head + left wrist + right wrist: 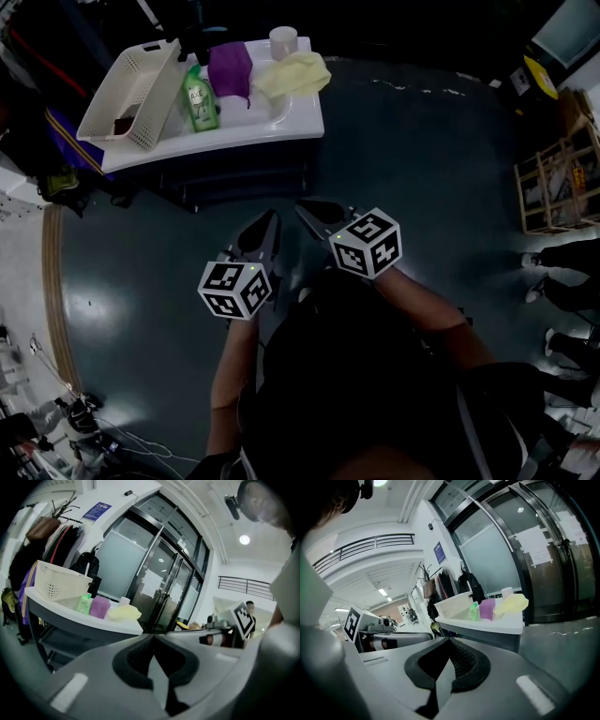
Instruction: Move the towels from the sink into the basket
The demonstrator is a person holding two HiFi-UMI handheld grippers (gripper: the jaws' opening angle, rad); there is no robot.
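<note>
A purple towel (231, 68) and a yellow towel (292, 73) lie bunched on the white sink unit (281, 120) at the far side of the floor. To their left, a cream slotted basket (112, 86) stands tilted on the unit with a small dark thing inside. Both grippers hang close to the person's body, well short of the sink. My left gripper (270, 220) is shut and holds nothing. My right gripper (305, 208) is also shut and holds nothing. The left gripper view shows the purple towel (100, 607), yellow towel (124, 613) and basket (61, 587) far ahead.
A green bottle (198, 98) stands between basket and purple towel, with a white cup (283, 41) behind the towels. A wooden crate (558, 187) and people's feet (562, 281) are at the right. Glass doors (159, 573) rise behind the sink, and coats (47, 541) hang to its left.
</note>
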